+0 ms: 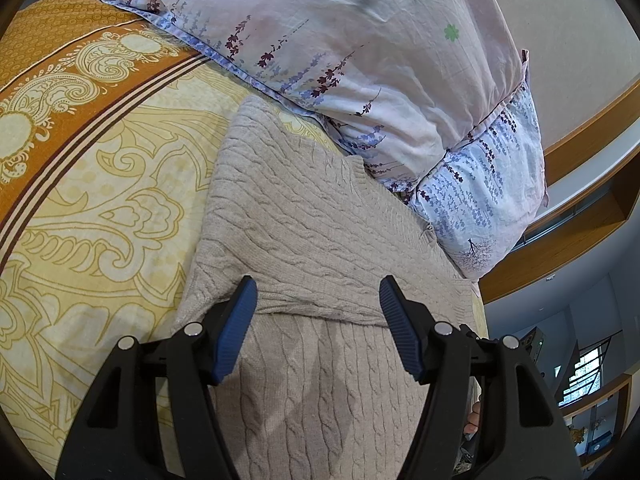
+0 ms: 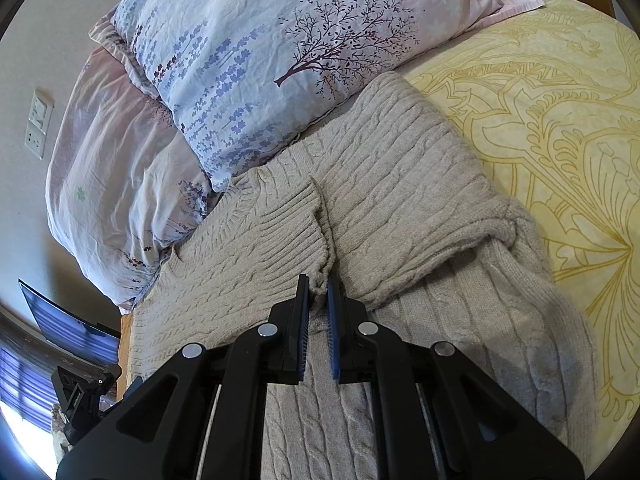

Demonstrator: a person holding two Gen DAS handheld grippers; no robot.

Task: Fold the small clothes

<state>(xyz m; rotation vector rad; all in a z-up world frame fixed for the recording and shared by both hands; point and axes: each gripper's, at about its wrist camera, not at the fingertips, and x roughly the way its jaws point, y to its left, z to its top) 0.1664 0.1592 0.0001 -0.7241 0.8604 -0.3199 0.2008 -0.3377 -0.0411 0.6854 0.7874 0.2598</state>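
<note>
Left wrist view, left to right. A bed sheet (image 1: 80, 208) in yellow with an orange patterned border is seen covering the bed at the left. A beige cable-knit sweater (image 1: 304, 216) is laid flat on the sheet, running from the foreground up to the pillows. A folded-over layer of the knit is seen crossing the garment, its lower edge lying level with the gripper fingertips. The left gripper (image 1: 318, 296) is held over the sweater with its jaws set wide; the blue pads (image 1: 236, 328) are apart and nothing is clamped between them. Two floral pillows (image 1: 360, 52) are stacked at the head of the bed, touching the far edge of the sweater. At the lower right a fingertip of the person (image 1: 474, 420) is partly visible behind the gripper frame.

Right wrist view, left to right. A wall socket plate (image 2: 39, 124) is noted on the wall at the left. The pillows (image 2: 248, 60) are found above and left of the sweater (image 2: 400, 184). The right gripper (image 2: 319, 286) is closed narrow on a ribbed cuff (image 2: 296, 224) of the sweater, a bunch of knit being pinched between the pads. The sleeve is laid across the body of the garment. The bed sheet (image 2: 560, 120) is exposed at the right.
</note>
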